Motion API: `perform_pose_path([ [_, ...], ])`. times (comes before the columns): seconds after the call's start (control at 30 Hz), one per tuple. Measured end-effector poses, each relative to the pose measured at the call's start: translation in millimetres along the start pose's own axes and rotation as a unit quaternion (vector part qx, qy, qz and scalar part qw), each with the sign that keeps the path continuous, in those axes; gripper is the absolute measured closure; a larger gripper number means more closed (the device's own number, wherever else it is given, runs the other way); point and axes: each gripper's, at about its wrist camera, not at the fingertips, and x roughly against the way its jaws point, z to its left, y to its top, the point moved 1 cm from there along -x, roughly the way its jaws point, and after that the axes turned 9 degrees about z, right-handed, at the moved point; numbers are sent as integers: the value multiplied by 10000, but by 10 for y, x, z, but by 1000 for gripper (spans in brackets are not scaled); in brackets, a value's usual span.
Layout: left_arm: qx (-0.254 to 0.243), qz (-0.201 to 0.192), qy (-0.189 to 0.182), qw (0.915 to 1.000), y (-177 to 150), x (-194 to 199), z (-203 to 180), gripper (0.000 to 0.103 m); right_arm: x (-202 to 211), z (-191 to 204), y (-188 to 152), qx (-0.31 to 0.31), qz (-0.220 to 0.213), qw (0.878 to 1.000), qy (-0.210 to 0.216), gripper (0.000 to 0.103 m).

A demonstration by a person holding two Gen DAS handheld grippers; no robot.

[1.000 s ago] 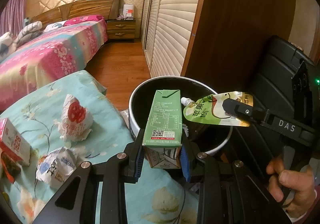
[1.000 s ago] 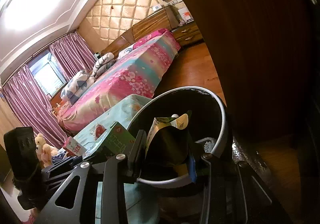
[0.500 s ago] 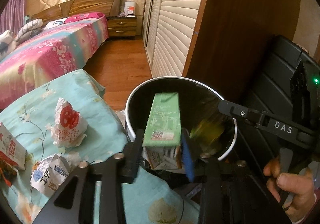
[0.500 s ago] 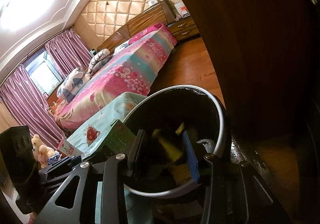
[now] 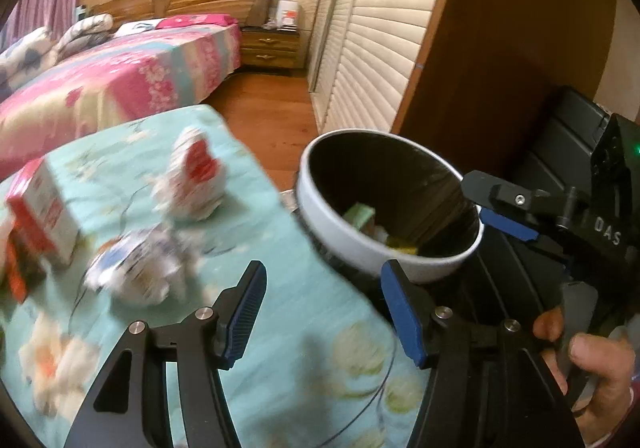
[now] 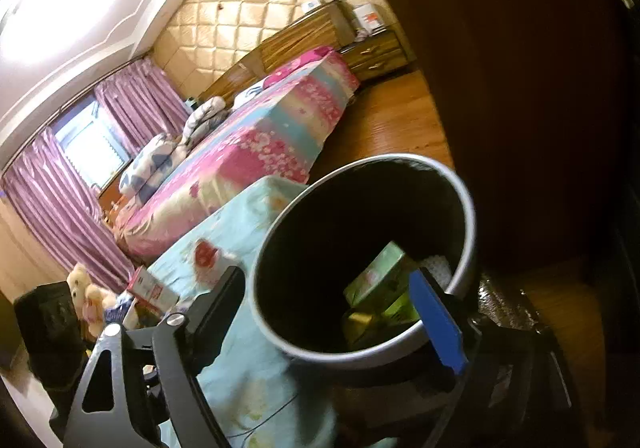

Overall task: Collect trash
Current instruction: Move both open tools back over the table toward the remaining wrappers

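My left hand-held gripper (image 5: 324, 308) has its jaws spreading apart with nothing between the blue pads; it hangs over the turquoise flowered cloth (image 5: 280, 328) that covers the surface where the trash lies. My right hand-held gripper (image 6: 332, 308) is also opening wide and holds nothing. In the left wrist view it reaches in from the right side, over the far rim of the bin, with a person's hand (image 5: 592, 364) on its grip.

Just ahead and to the right of the left hand-held gripper stands a round bin (image 5: 360, 240), white outside and black inside. Directly ahead of the right hand-held gripper, down in that bin, lies a green carton (image 6: 380, 280) on its side, with something yellow-green (image 6: 396, 308) beside it. I judge these two pieces as collected.

Still out on the cloth, ahead and to the left of the left hand-held gripper: a crumpled white wrapper with a red mark (image 5: 196, 184), a second crumpled wrapper, white with blue print (image 5: 140, 268), nearer to me, and a red and white box (image 5: 44, 212) furthest left. All three are blurred. A red scrap at the far left edge may be a fourth piece; I cannot tell.

By my reckoning the task is under halfway done, with at least three pieces left to pick up.
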Motion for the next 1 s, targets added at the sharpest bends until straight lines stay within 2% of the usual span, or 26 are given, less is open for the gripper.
perform_pose_path([
  [0.27,399,-109,227,9989,-300,368,348,42,-94,459,-185,480,127,9986,186,14],
  [0.7,1093,-226,595,9920,-775,869,816,42,-334,965,-537,782,528,9943,494,14],
  [1.0,1457,-279,697,9865,-947,1072,1105,42,-537,1219,-689,965,767,9908,566,14],
])
